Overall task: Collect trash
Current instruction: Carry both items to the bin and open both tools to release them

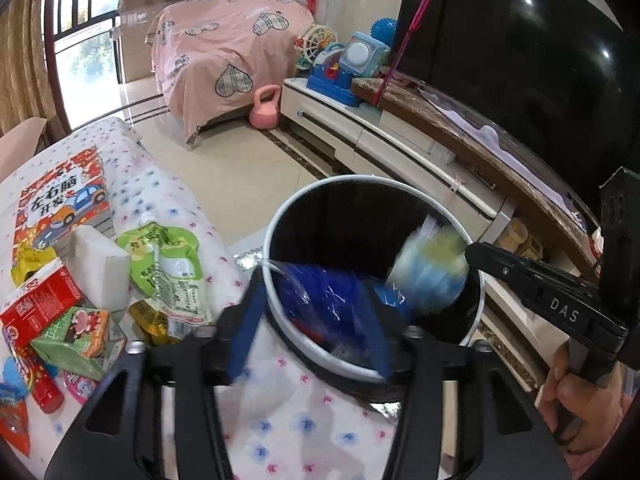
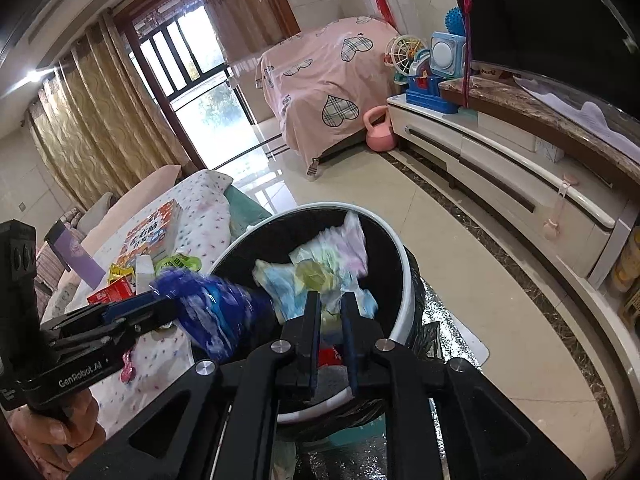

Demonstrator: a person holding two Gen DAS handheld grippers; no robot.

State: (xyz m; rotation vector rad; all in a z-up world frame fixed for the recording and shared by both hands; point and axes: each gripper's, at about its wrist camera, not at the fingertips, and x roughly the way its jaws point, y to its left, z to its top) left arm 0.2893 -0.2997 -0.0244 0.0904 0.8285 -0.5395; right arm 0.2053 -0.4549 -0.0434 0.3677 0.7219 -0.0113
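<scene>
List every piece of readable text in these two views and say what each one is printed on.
"DAS": on the right gripper, seen from the left wrist.
"GenRobot.AI": on the left gripper, seen from the right wrist.
"左右脑开发": on the book lying on the table.
Green pouch: printed text too small and blurred to read.
Red carton and green carton: print not legible.
</scene>
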